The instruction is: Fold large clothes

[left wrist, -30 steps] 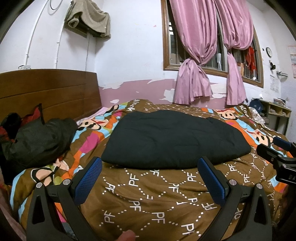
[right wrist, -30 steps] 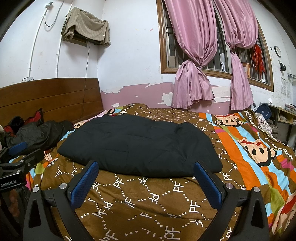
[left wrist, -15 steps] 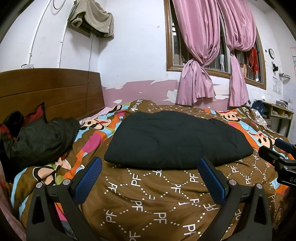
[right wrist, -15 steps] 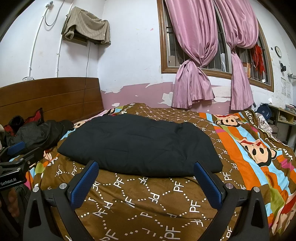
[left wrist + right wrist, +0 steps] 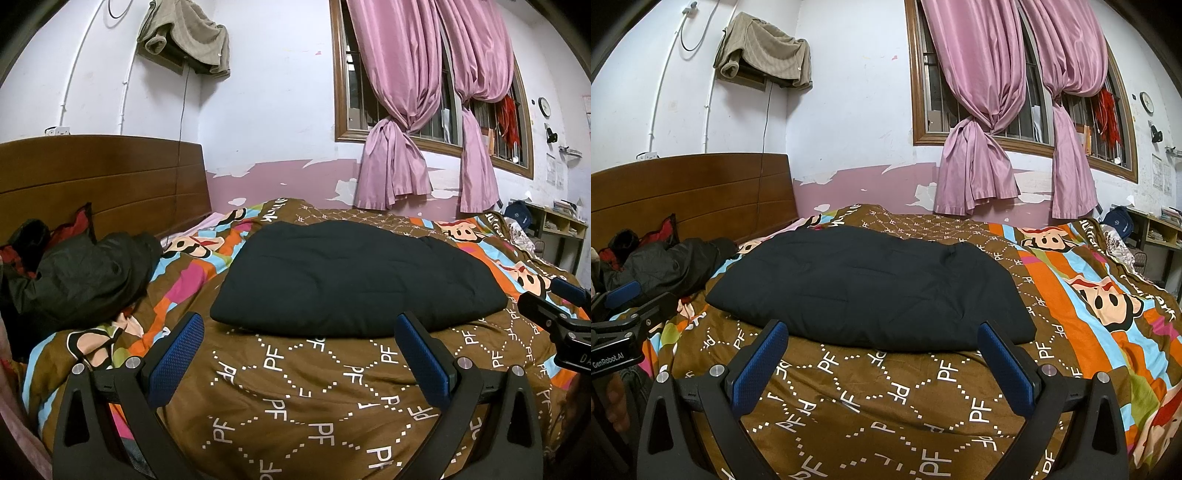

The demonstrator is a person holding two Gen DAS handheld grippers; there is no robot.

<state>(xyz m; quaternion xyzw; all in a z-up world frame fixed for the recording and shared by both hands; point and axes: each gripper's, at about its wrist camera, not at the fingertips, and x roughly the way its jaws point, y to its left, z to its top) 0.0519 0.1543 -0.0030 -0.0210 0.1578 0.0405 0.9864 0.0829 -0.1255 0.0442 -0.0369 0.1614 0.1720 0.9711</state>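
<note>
Patterned quilt (image 5: 295, 376) bears a folded black padded garment (image 5: 354, 280); both tools (image 5: 301, 354) (image 5: 882, 360) gape empty.

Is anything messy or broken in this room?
Yes. The pink paint on the wall under the window is peeling off in patches. A beige cloth is slung over something high on the wall. A dark jacket lies crumpled by the headboard, unlike the black garment lying neat and flat mid-bed.
</note>
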